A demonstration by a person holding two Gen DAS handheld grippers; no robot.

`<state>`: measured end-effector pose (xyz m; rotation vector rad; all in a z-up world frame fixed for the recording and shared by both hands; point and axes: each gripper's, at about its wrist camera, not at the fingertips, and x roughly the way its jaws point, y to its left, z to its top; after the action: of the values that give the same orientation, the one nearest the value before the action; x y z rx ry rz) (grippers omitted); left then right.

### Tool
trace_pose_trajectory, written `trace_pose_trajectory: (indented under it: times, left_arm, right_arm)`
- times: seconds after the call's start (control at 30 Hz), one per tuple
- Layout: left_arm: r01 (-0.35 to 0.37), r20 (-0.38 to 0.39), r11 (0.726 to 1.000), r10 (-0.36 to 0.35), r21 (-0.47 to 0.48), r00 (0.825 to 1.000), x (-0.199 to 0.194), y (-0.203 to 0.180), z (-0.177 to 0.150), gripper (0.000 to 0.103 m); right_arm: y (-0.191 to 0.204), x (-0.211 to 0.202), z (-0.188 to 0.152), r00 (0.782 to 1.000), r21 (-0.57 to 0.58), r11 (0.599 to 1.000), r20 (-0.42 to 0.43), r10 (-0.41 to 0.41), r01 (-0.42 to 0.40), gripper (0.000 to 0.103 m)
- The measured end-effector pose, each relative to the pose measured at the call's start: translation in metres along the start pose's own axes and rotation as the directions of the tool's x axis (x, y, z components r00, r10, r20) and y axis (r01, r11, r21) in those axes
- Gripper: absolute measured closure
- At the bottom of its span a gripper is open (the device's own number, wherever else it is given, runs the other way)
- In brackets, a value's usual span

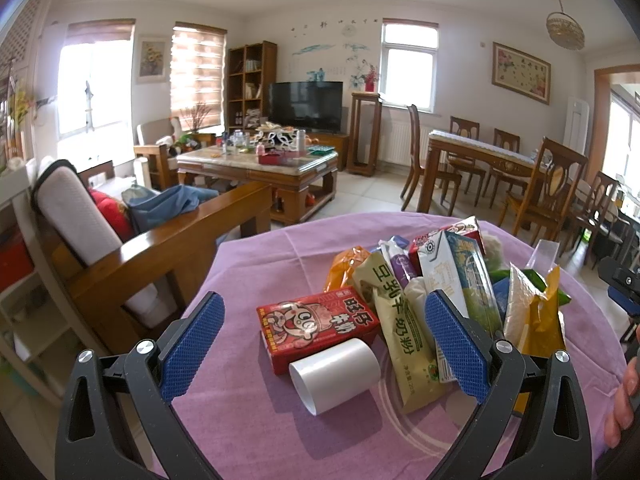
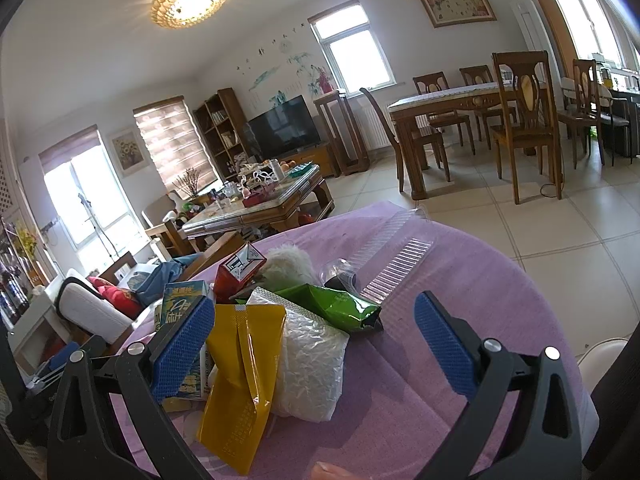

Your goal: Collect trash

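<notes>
Two red cartons (image 1: 316,326), one cup (image 1: 334,374).

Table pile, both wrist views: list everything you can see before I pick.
red carton: 1, red, near left of pile
white cup: 1, white, on its side before the carton
beige sachet: 1, beige, mid pile
milk carton: 1, white-green, upright
yellow pouch: 1, yellow, near front
clear bag: 1, whitish, beside pouch
green wrapper: 1, green, behind
plastic tray: 1, clear, far side
tablecloth: 1, purple
left gripper: jaws open
right gripper: jaws open
</notes>
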<state>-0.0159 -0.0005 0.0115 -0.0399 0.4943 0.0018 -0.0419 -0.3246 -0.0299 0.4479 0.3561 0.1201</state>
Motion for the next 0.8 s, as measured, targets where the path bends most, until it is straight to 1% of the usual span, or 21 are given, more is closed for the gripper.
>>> trace_pose_trajectory:
  times: [0.73, 0.8]
  left_arm:
    - [0.001, 0.0, 1.0, -0.001, -0.003, 1.0, 0.0, 0.0001, -0.0001, 0.004]
    - [0.017, 0.008, 1.0, -0.016, -0.021, 1.0, -0.0026, 0.0029, 0.0007, 0.004]
  right_arm:
    - [-0.0001, -0.0009, 0.0021, 1.0, 0.005, 1.0, -0.004, -0.001, 0.001, 0.004]
    - [0.0001, -0.0012, 0.0019, 1.0, 0.005, 1.0, -0.005, -0.001, 0.001, 0.004]
